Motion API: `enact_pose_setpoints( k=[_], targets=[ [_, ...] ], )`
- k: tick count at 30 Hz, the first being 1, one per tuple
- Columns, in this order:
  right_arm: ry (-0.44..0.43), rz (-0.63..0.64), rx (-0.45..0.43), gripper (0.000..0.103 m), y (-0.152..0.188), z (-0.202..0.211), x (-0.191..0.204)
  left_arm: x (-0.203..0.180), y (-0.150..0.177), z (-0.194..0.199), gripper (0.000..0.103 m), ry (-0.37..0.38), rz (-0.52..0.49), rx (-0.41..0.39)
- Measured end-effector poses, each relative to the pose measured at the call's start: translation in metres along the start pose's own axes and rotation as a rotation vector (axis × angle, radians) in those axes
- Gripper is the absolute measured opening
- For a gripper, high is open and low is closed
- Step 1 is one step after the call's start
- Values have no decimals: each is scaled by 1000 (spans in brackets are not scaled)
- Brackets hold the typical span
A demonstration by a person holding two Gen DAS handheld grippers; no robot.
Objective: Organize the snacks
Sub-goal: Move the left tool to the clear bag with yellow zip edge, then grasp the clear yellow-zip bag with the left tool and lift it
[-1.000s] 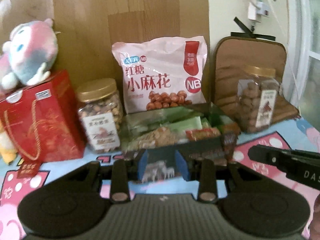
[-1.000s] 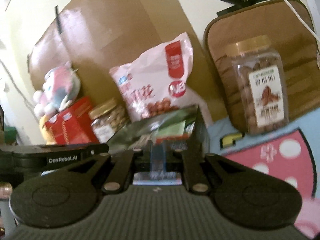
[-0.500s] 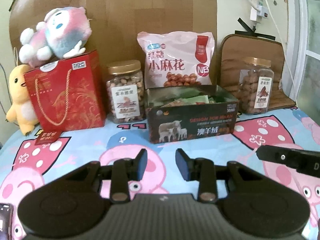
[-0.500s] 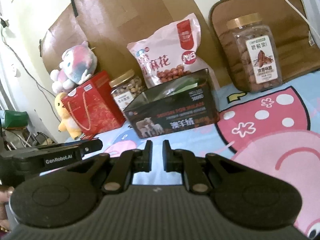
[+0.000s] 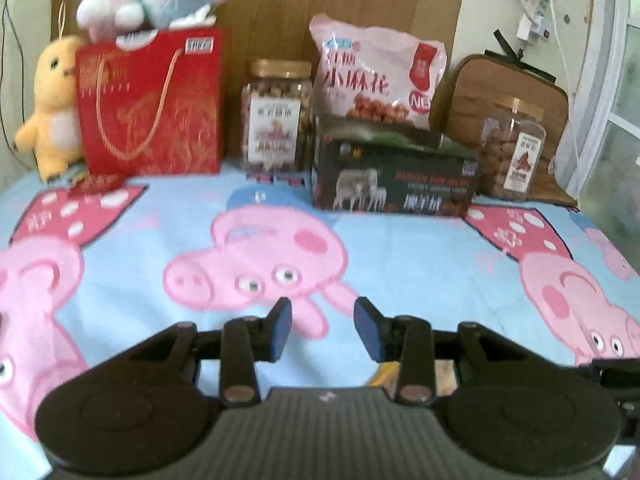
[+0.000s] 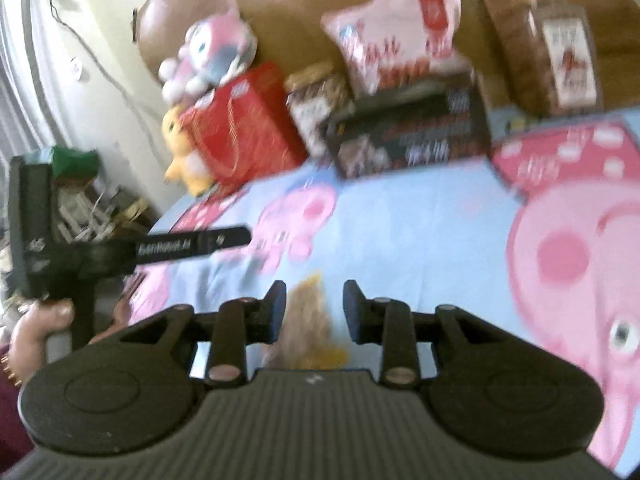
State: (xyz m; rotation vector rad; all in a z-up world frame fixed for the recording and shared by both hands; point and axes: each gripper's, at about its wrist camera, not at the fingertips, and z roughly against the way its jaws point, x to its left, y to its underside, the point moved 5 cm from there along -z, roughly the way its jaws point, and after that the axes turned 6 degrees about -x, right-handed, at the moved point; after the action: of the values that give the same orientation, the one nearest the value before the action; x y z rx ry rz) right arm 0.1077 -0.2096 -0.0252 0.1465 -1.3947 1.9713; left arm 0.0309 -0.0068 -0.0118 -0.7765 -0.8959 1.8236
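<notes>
A dark box (image 5: 394, 184) with a sheep picture stands at the back of the table, with snack packets inside it. My left gripper (image 5: 323, 320) hangs over the pig-print cloth well in front of the box. Its blue pads are apart and opening slightly, with nothing between them. My right gripper (image 6: 314, 306) is opening over a yellow-brown snack packet (image 6: 310, 316) that lies on the cloth. The packet shows in the gap between the fingers, and the pads do not press on it. The right wrist view is blurred. In it the left gripper (image 6: 192, 245) shows at the left, held by a hand (image 6: 40, 328).
Along the back stand a red gift bag (image 5: 150, 104) with plush toys, a gold-lidded nut jar (image 5: 278, 120), a pink snack bag (image 5: 378, 76) and a second jar (image 5: 514, 148) before a brown cushion (image 5: 500, 92). The table edge (image 6: 168, 208) drops off at the left.
Both grippers have drawn back from the box towards the near side of the table. The right jaws have gone from shut to apart. The yellow-brown packet has come into view beneath them.
</notes>
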Motion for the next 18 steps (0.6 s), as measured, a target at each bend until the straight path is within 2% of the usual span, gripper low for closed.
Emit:
enact_pose_setpoints(
  k=[1, 4, 7, 9, 12, 13, 15, 17, 18],
  targets=[
    [-3, -17, 15, 35, 6, 1, -1, 1, 4, 1, 35, 11, 10, 3],
    [-12, -40, 41, 35, 18, 4, -2, 3, 12, 0, 45, 64, 46, 8],
    [14, 25, 58, 38, 24, 3, 6, 1, 19, -3, 45, 101, 59, 18],
    [-5, 44, 83, 39, 29, 0, 11, -3, 21, -7, 45, 120, 57, 29],
    [3, 104, 86, 38, 32, -5, 22, -10, 26, -16, 45, 120, 50, 55],
    [30, 142, 73, 37, 31, -8, 24, -12, 26, -16, 44, 113, 40, 48],
    [154, 197, 4, 37, 24, -10, 18, -17, 27, -16, 43, 132, 20, 54],
    [297, 195, -89, 39, 11, -5, 2, -18, 27, -13, 44, 170, 42, 68],
    [312, 169, -113, 40, 5, -1, -5, -17, 27, -12, 44, 176, 53, 67]
  ],
)
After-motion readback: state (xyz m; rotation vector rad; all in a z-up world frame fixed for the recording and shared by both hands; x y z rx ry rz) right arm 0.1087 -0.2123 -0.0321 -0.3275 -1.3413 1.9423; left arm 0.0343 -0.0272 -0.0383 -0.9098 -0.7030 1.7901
